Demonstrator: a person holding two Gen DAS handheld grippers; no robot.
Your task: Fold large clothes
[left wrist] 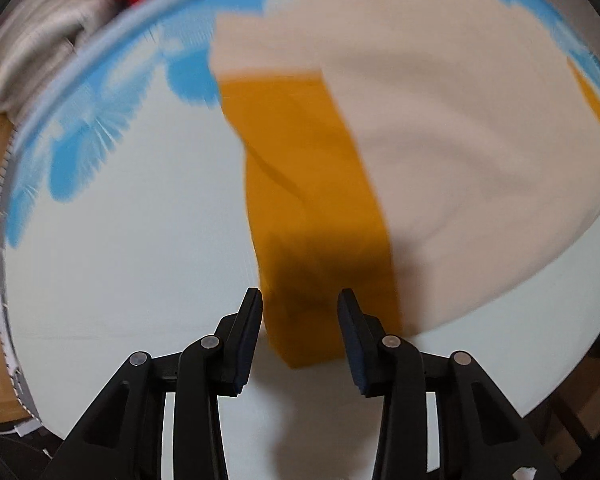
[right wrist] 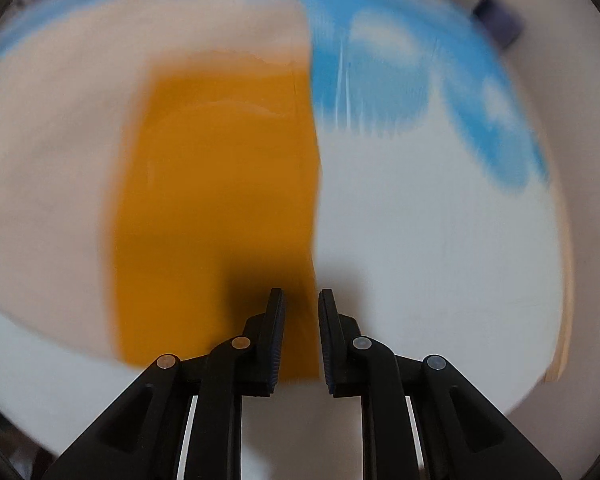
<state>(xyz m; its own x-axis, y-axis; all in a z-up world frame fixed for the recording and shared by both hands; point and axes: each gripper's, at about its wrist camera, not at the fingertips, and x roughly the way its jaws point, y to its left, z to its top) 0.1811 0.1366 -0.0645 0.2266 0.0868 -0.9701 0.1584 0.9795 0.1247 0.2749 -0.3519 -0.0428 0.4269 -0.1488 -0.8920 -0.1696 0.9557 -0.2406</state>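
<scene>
Both grippers, left and right, hover spread, gripping nothing, above the garment's mustard sleeve. Each should, I judge, descend squarely and pinch a sleeve edge cleanly.

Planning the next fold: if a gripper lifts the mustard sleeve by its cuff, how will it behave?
Probably floppy: the mustard sleeve lies flat on the table with soft creases. It would likely drag the cream body, since they look joined. Likely light, though blur hides thickness.
</scene>
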